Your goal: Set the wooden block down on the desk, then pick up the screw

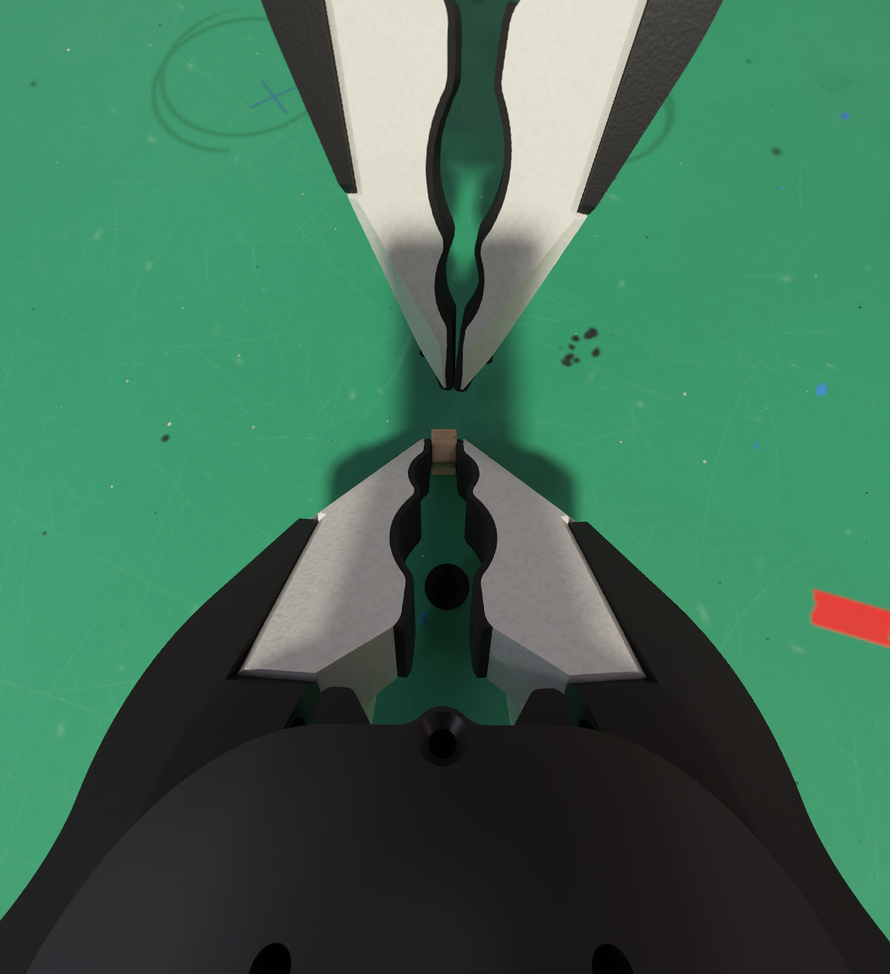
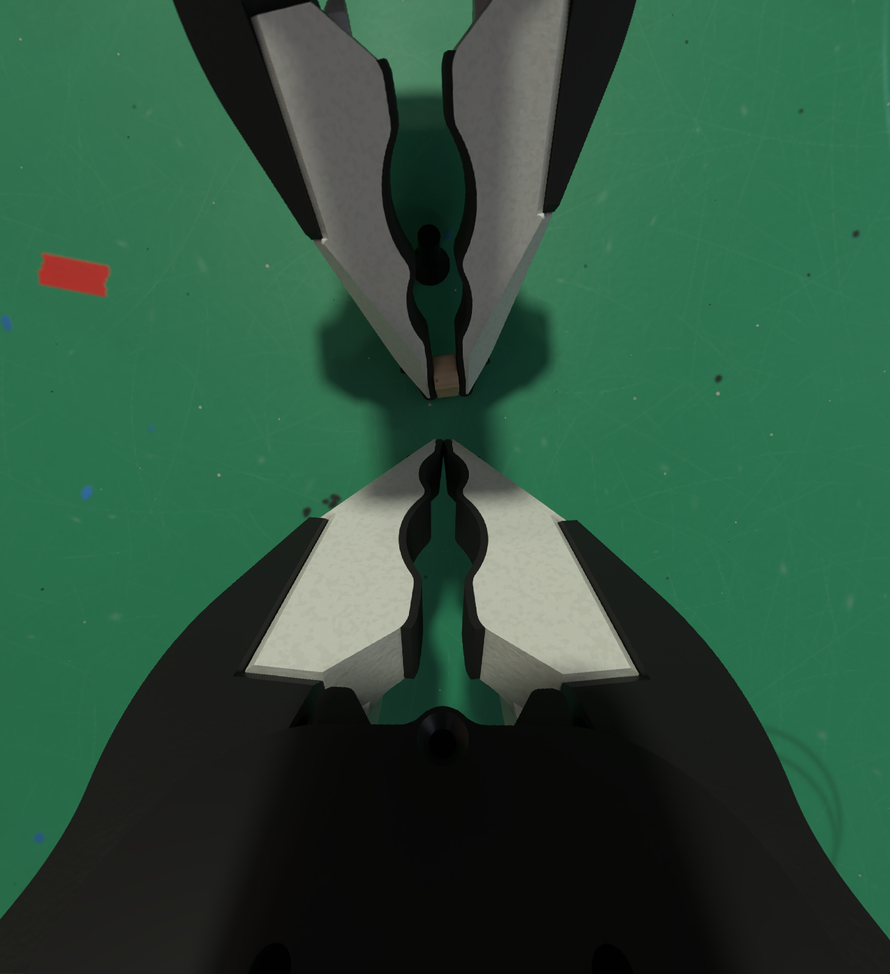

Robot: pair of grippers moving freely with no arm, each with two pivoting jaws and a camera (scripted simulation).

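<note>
My left gripper (image 1: 443, 454) is shut on a small pale wooden block (image 1: 443, 441), pinched at its fingertips over the green desk mat (image 1: 169, 369). A black screw (image 1: 446, 586) lies on the mat below and between the left fingers, well behind the tips. My right gripper (image 2: 444, 444) is shut and empty. It points at the left gripper tip to tip with a short gap between them, and it also shows in the left wrist view (image 1: 453, 387). The right wrist view shows the left gripper (image 2: 445, 392) holding the block (image 2: 444, 375), with the screw (image 2: 431, 261) beyond it.
A red tape patch (image 1: 852, 617) lies on the mat to the left gripper's right; it also shows in the right wrist view (image 2: 74, 274). A drawn circle with a blue cross (image 1: 274, 97) and a cluster of black specks (image 1: 580, 345) mark the mat.
</note>
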